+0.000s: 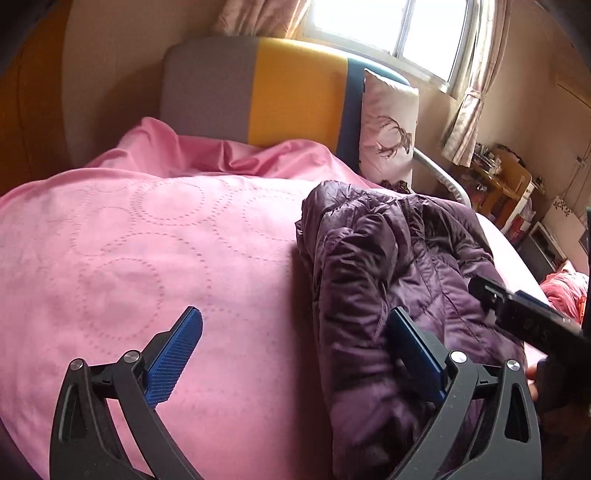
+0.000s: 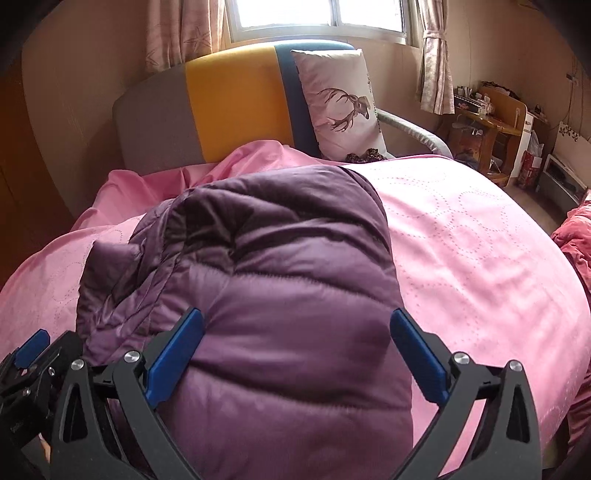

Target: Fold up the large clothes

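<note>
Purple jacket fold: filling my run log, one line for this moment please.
purple jacket bunched on pink bedspread | left tongs open | right tongs open, over jacket

Daylight only, entering through the window behind the headboard; panes blown out to white in both views, no detail outside. Room otherwise moderately dim, warm cast on walls. Pink bedspread evenly lit, soft shadows in its folds near the headboard edge. Purple jacket shows a mild sheen on quilted ridges, dark creases between. Strong fisheye bending; black vignette in the corners. Near portion of jacket slightly soft, some blur toward the lower edge.
</note>
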{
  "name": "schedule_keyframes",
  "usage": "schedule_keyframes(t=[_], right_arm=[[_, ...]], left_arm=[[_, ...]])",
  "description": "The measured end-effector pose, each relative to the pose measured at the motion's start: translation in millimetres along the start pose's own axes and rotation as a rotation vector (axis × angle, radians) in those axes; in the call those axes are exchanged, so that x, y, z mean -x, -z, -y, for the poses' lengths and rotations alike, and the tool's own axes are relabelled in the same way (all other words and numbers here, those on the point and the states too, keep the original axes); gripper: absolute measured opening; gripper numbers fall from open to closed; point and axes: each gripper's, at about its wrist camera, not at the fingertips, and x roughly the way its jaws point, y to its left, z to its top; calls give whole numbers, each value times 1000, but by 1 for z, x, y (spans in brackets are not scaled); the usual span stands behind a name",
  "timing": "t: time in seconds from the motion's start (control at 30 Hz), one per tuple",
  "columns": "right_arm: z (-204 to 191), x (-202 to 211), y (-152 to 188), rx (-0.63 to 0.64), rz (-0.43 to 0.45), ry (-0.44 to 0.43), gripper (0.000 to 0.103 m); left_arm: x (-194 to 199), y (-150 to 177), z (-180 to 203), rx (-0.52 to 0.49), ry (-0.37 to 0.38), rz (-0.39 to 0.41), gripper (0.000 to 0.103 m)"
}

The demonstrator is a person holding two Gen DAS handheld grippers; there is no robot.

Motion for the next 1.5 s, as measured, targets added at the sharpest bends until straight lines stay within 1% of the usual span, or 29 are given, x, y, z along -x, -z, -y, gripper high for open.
schedule_keyframes(t=[0.13, 0.2, 0.4, 0.6, 0.77, 0.93, 1.0, 1.07, 1.13, 1.27, 1.4, 1.5], right_arm=[[-7, 26, 23, 17, 16, -2, 101], [-9, 39, 34, 23, 33, 6, 101], [-16, 77, 57, 46, 91, 55, 101], [-28, 108, 89, 81, 118, 74, 101], [-30, 123, 110, 54, 113, 103, 101], [-28, 127, 118, 28, 108, 132, 101], [-29, 128, 117, 25, 91, 147, 101], [-27, 130, 115, -3, 75, 131, 101], [-27, 133, 112, -29, 65, 151, 101], [-37, 136, 115, 2, 58, 175, 101], [-42, 139, 120, 10, 88, 191, 101], [-43, 145, 121, 4, 126, 175, 101]], left_arm=[[26, 11, -1, 8, -37, 30, 99], [36, 16, -1, 8, -43, 45, 99], [63, 40, -5, -17, -104, 69, 99], [82, 62, -20, 17, -110, 81, 99], [92, 76, -22, -13, -140, 84, 99], [102, 87, -20, -29, -140, 98, 99], [106, 89, -19, -27, -132, 107, 99], [109, 92, -18, -32, -127, 114, 99], [111, 93, -18, -36, -130, 114, 99], [112, 96, -25, 9, -107, 114, 99], [114, 97, -28, -1, -186, 133, 99], [116, 99, -29, -9, -193, 134, 99]])
